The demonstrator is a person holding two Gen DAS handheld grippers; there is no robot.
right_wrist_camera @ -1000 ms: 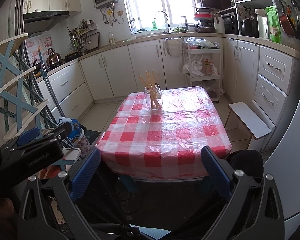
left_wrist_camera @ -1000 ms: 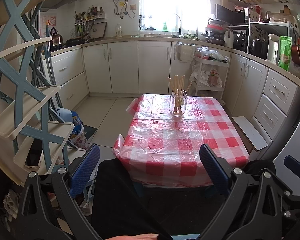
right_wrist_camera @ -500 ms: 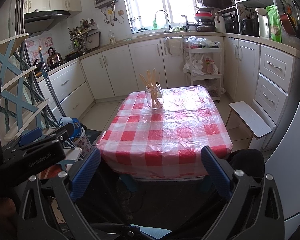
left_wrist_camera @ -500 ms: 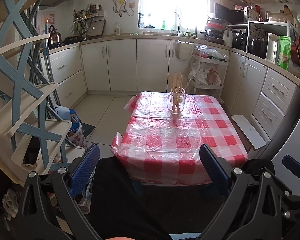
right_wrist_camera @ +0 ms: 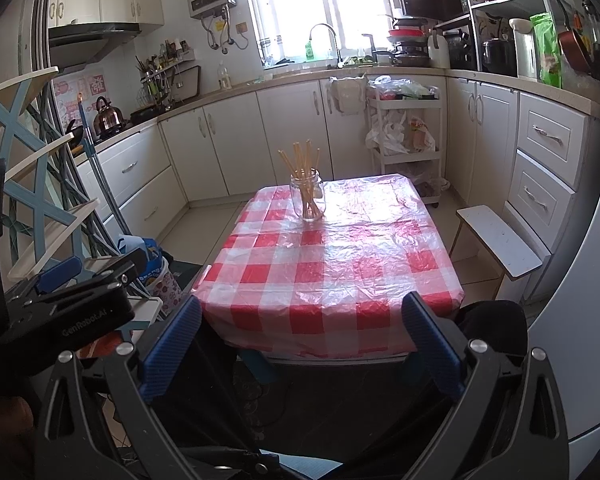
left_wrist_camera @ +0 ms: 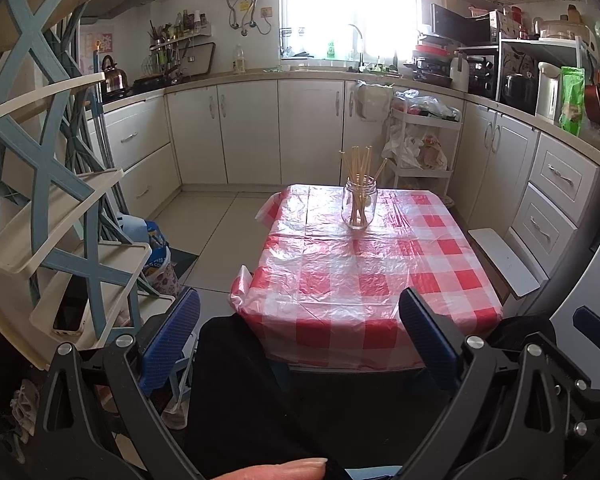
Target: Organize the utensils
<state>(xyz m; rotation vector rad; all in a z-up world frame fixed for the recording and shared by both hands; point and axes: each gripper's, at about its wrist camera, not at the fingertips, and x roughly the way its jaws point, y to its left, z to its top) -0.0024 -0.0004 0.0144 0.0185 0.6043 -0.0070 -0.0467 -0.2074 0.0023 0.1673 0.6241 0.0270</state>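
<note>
A clear glass jar (left_wrist_camera: 359, 206) (right_wrist_camera: 307, 200) stands upright on the far part of the red-and-white checked table (left_wrist_camera: 372, 280) (right_wrist_camera: 332, 264). Several wooden chopsticks (left_wrist_camera: 358, 176) (right_wrist_camera: 302, 172) stand in it, fanned out above the rim. My left gripper (left_wrist_camera: 300, 328) is open, held low in front of the table's near edge, well short of the jar, with nothing between its blue fingers (left_wrist_camera: 172, 332). My right gripper (right_wrist_camera: 300, 328) is also open and empty, equally far back. The left gripper's body (right_wrist_camera: 72, 300) shows at the left of the right wrist view.
A blue-and-cream shelf rack (left_wrist_camera: 56, 200) stands close on the left with a phone (left_wrist_camera: 70, 310) on a low shelf. A small white stool (right_wrist_camera: 500, 240) sits right of the table. White cabinets (left_wrist_camera: 260, 132) and a trolley (right_wrist_camera: 408, 128) line the back. A person's dark-clothed leg (left_wrist_camera: 236, 380) is below.
Both views have drifted slightly; the left camera has shifted a little so the table sits further right. Both grippers stay open and empty, and the jar has not moved.
</note>
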